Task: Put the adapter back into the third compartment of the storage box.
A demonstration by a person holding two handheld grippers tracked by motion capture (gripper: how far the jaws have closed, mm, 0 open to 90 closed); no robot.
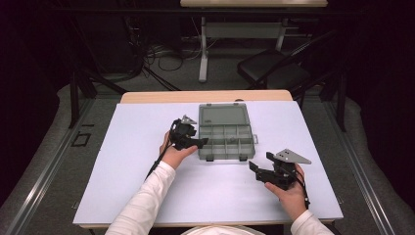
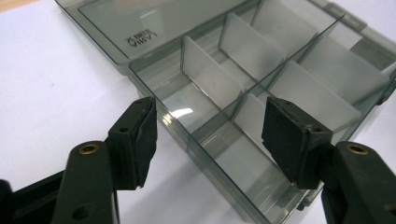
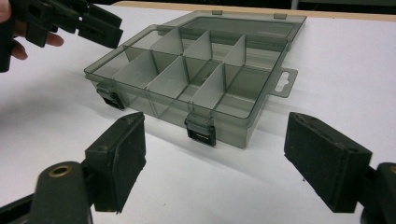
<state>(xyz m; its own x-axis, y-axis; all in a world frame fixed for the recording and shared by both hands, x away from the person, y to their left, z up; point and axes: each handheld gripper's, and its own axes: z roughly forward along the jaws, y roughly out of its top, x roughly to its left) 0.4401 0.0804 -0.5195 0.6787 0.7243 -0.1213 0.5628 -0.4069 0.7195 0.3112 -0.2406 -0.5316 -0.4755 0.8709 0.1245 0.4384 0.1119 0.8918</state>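
Smoke-grey transparent plastic compartment box [image 1: 226, 133]: mid-worktop [image 1: 147, 186], lid open flat, compartments empty. Left gripper [image 2: 210, 135] released, straddling its near-left wall; right gripper [image 3: 215, 158] released, apart. Filling or closing remains.
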